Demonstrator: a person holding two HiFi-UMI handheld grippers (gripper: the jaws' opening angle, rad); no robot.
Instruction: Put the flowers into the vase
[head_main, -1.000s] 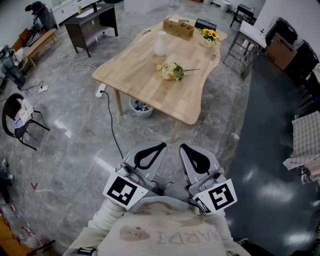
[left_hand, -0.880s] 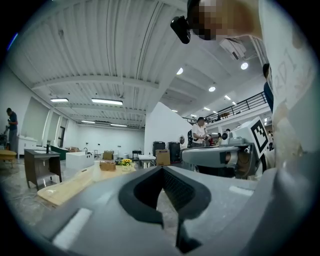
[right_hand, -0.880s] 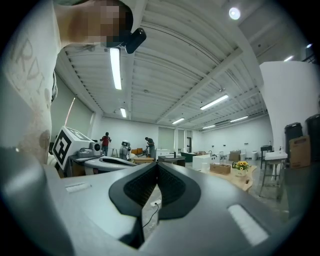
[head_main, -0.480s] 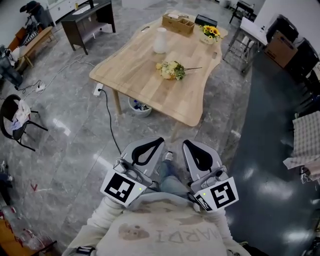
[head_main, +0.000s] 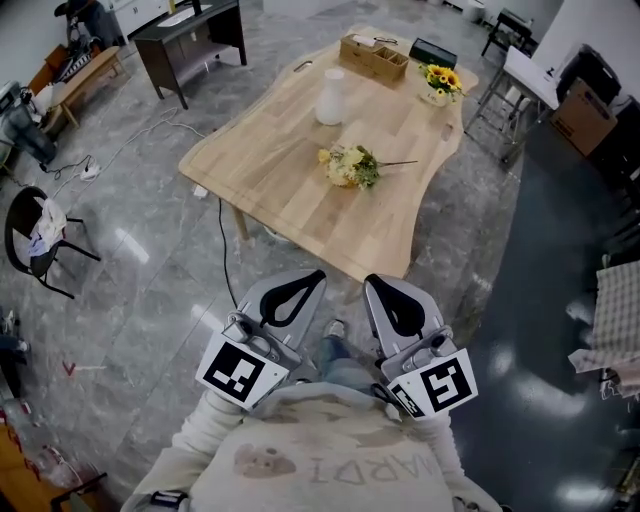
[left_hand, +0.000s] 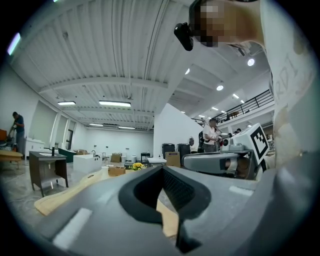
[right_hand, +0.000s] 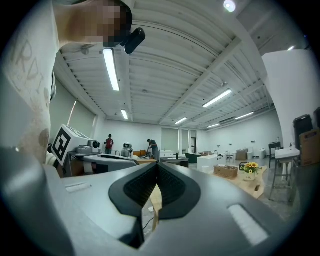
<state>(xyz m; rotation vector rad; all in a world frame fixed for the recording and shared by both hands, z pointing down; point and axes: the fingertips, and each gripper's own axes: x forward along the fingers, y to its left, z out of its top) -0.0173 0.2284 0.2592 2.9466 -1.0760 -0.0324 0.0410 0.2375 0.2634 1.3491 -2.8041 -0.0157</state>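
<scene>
A bunch of pale yellow flowers (head_main: 347, 165) with a long stem lies on the wooden table (head_main: 290, 190), near its middle. A white vase (head_main: 330, 97) stands upright farther back on the same table. My left gripper (head_main: 318, 275) and right gripper (head_main: 365, 282) are held side by side close to my chest, well short of the table's near edge. Both point level toward the table with jaws shut and nothing between them. In the left gripper view the jaw tips (left_hand: 162, 169) meet; in the right gripper view the tips (right_hand: 157, 164) meet too.
A wooden box (head_main: 373, 57), a dark box (head_main: 434, 52) and a small pot of sunflowers (head_main: 440, 82) stand at the table's far end. A black cable (head_main: 225, 250) runs over the grey floor beside a table leg. A black chair (head_main: 30, 232) is at left, a dark desk (head_main: 190, 30) far left.
The table has come closer and shifted slightly right in the head view as I walk toward it. Both grippers keep the same shut pose in front of me.
</scene>
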